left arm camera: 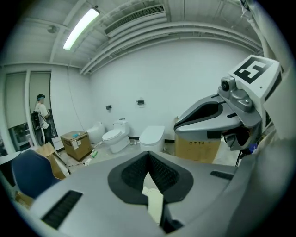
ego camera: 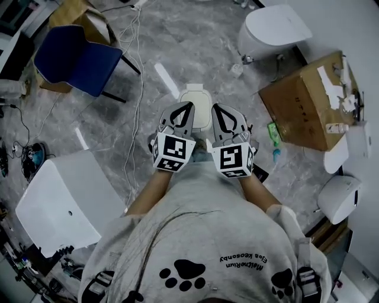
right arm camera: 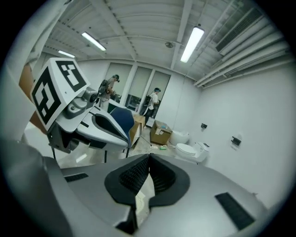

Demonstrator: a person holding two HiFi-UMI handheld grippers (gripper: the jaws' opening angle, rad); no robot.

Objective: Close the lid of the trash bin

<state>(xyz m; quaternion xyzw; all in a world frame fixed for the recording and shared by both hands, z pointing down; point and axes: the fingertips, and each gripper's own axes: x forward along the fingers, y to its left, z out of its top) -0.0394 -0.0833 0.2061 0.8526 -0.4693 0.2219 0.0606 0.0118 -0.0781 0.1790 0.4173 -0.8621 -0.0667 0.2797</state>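
even indoor light, heavy fisheye

a ceiling tube [left arm camera: 81,28] glows at 11 o'clock in the left gripper view, and a second tube [right arm camera: 192,44] at 1 o'clock in the right gripper view. the head view is dimmer, with soft shadows on the floor [ego camera: 148,53]. the 2 gripper views have dark corners and bent edges.

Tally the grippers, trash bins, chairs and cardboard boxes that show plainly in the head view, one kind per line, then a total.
grippers: 2 (left gripper, right gripper)
trash bin: 1
blue chair: 1
cardboard boxes: 2 (right cardboard box, far-left cardboard box)
total: 6
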